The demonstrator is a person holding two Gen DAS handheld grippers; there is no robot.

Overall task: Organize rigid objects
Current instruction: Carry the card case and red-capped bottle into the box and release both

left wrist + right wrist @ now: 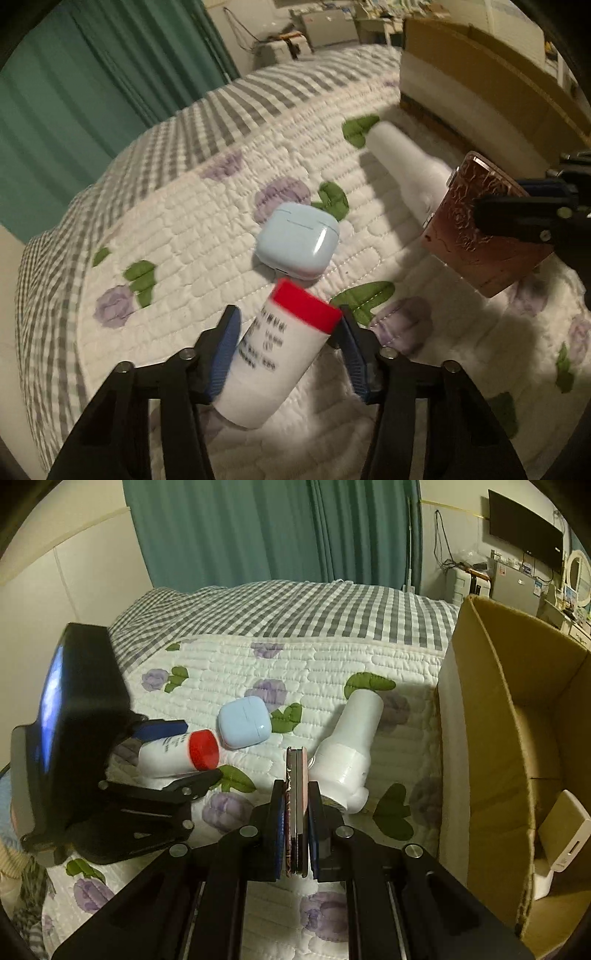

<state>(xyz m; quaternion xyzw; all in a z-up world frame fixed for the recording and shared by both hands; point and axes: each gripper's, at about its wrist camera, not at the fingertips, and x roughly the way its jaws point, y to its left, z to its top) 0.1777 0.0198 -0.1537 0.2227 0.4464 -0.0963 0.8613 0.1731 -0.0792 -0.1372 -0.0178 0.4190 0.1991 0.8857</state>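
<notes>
My left gripper (288, 325) has its blue-padded jaws around a white bottle with a red cap (280, 350) lying on the quilt; the pads stand a little apart from its sides. It also shows in the right wrist view (177, 753). My right gripper (295, 797) is shut on a thin brown rose-embossed case (295, 805), held edge-up above the quilt; in the left wrist view the case (480, 221) is at the right. A pale blue earbud case (297, 242) and a white bottle (351, 742) lie on the quilt.
An open cardboard box (491, 738) stands at the right on the bed, with a white item (561, 838) inside. The floral quilt (258, 657) covers a checked bed. Teal curtains (258, 531) hang behind; desk clutter is at far right.
</notes>
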